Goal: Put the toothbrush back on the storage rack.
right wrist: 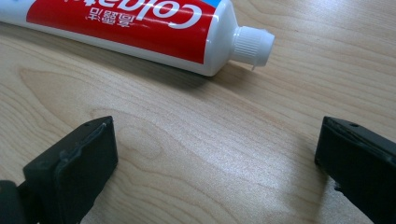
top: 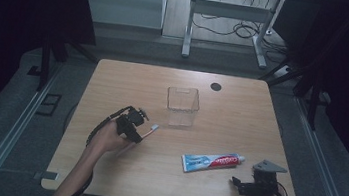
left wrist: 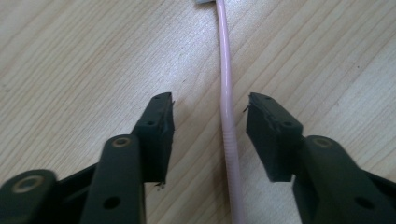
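Observation:
A pink toothbrush lies on the wooden table, its white head pointing toward a clear plastic box. My left gripper is low over the handle and open, its jaws straddling the handle with a gap on each side. A toothpaste tube with a red and blue label and a white cap lies at the front right. My right gripper rests just in front of the cap end, wide open with only bare wood between its jaws.
A round black grommet sits near the table's far edge. Beyond the table stand a white desk frame and loose cables on the floor. Metal rails run along both sides of the table.

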The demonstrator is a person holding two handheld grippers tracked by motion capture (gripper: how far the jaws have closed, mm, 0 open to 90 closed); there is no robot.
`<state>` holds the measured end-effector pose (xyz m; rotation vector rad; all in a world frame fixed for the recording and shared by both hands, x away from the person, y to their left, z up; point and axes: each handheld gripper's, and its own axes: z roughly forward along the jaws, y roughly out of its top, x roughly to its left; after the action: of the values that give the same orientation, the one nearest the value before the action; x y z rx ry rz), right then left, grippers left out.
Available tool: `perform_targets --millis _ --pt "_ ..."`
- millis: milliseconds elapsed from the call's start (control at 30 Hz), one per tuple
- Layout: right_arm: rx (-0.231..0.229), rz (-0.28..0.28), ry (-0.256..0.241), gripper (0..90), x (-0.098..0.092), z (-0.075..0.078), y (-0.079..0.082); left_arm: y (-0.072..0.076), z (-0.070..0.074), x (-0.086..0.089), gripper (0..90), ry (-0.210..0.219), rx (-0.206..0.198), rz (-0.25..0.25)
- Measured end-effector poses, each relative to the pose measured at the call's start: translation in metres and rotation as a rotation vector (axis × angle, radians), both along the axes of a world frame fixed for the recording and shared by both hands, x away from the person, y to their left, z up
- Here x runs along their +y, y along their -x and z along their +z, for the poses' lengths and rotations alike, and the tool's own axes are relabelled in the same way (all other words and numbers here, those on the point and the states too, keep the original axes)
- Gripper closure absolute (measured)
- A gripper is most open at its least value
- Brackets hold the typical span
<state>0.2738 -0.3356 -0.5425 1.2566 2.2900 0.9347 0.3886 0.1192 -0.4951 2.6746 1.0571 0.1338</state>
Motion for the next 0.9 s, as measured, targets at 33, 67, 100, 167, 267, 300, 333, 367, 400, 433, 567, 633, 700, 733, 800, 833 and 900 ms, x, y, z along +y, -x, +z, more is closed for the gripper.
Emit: perform_targets --millis 33,67,100,167,267,300,333,367,400,433,567,633,700,733,800,833,900 --pt "0.0 0.0 0.0 0.0 0.0 0.0 0.0 -0.001 -0.001 -0.001 55.3 -0.001 0.004 0.001" --pt "0.0 0.0 0.0 0.0 0.0 0.0 0.0 -0.002 -0.002 -0.002 56.9 -0.008 0.012 -0.002" --pt "0.0 0.0 0.0 0.0 0.0 0.0 0.0 -0.003 -0.003 -0.002 58.7 -0.01 0.017 -0.003" --pt "0.0 0.0 0.0 0.0 0.0 0.0 0.0 -0.004 -0.005 -0.004 62.5 -0.015 0.026 -0.004" --pt "0.0 0.0 0.0 0.0 0.0 0.0 0.0 -0.005 -0.007 -0.005 66.9 -0.017 0.041 -0.009" --pt "0.0 0.0 0.0 0.0 0.0 0.0 0.0 -0.005 -0.007 -0.005 68.8 -0.017 0.041 -0.009" --pt "0.0 0.0 0.0 0.0 0.0 0.0 0.0 -0.006 -0.007 -0.006 70.5 -0.017 0.048 -0.006" --pt "0.0 0.0 0.0 0.0 0.0 0.0 0.0 -0.006 -0.008 -0.007 70.5 -0.017 0.054 -0.004" --pt "0.0 0.0 0.0 0.0 0.0 0.0 0.0 -0.007 -0.008 -0.008 73.6 -0.017 0.063 -0.006" --pt "0.0 0.0 0.0 0.0 0.0 0.0 0.0 -0.007 -0.008 -0.008 74.8 -0.018 0.069 -0.006" --pt "0.0 0.0 0.0 0.0 0.0 0.0 0.0 -0.008 -0.007 -0.01 82.9 -0.024 0.086 0.008" --pt "0.0 0.0 0.0 0.0 0.0 0.0 0.0 -0.009 -0.007 -0.011 83.5 -0.021 0.091 0.015" --pt "0.0 0.0 0.0 0.0 0.0 0.0 0.0 -0.01 -0.007 -0.01 83.9 -0.018 0.093 0.021" --pt "0.0 0.0 0.0 0.0 0.0 0.0 0.0 -0.01 -0.007 -0.01 84.0 -0.018 0.093 0.021" --pt "0.0 0.0 0.0 0.0 0.0 0.0 0.0 -0.01 -0.006 -0.009 84.0 -0.008 0.094 0.026" --pt "0.0 0.0 0.0 0.0 0.0 0.0 0.0 -0.01 -0.004 -0.008 84.0 0.0 0.092 0.031" --pt "0.0 0.0 0.0 0.0 0.0 0.0 0.0 -0.01 -0.001 -0.006 84.1 0.01 0.093 0.033"
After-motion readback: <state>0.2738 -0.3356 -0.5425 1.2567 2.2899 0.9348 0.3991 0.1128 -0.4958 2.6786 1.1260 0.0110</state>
